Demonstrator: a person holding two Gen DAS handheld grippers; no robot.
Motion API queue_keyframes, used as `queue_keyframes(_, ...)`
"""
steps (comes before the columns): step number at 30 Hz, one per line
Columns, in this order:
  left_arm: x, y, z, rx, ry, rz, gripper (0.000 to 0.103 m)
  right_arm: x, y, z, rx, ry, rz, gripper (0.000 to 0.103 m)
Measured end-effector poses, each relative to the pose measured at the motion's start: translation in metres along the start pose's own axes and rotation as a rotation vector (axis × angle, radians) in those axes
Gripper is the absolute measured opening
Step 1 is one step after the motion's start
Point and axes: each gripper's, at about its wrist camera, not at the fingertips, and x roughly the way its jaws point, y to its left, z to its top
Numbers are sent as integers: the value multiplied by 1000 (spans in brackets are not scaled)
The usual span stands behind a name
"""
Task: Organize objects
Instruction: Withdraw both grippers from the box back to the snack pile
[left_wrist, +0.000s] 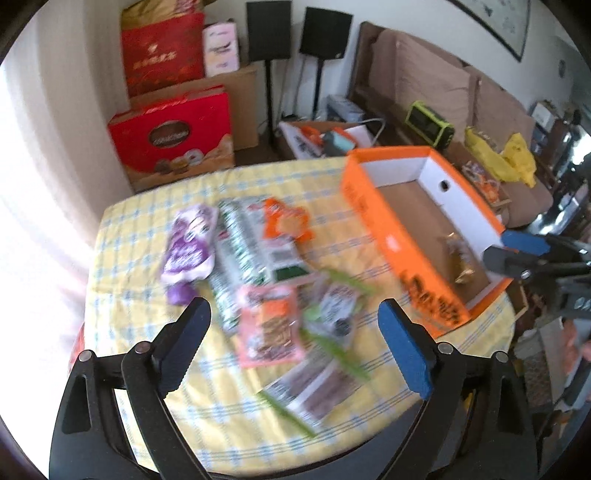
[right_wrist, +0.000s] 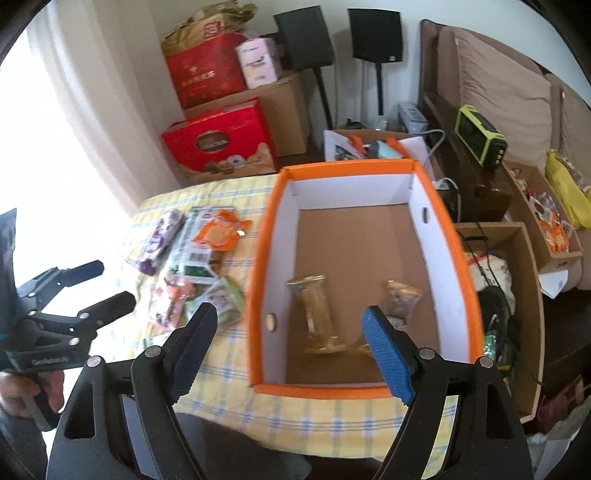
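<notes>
Left jaws wide and empty over the snack pile; right jaws wide and empty over the box.

The left gripper (left_wrist: 295, 325) is nearer: the pink packet (left_wrist: 269, 328) lies between its jaws on the bench (left_wrist: 122, 236), long axis pointing away, orange box (right_wrist: 369, 168) to its right under the right gripper (right_wrist: 291, 339).

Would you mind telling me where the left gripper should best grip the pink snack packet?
Probably the pink snack packet by its near short edge, coming down from above: it lies flat on the tablecloth, and other packets overlap its far edge, so that end looks freest.
</notes>
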Motion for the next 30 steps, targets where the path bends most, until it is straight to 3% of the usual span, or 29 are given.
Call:
queue_keyframes(13,12,38,-45,-38,74,-8,91,10,54,-4,-67,20,74,86)
queue_keyframes(21,19,61,-42,-116,76,17,91,21,70,-4,-86,39,96,86)
queue_keyframes(30,43,49,-32,-121,87,30,91,37,79,25,-77,55,125,86)
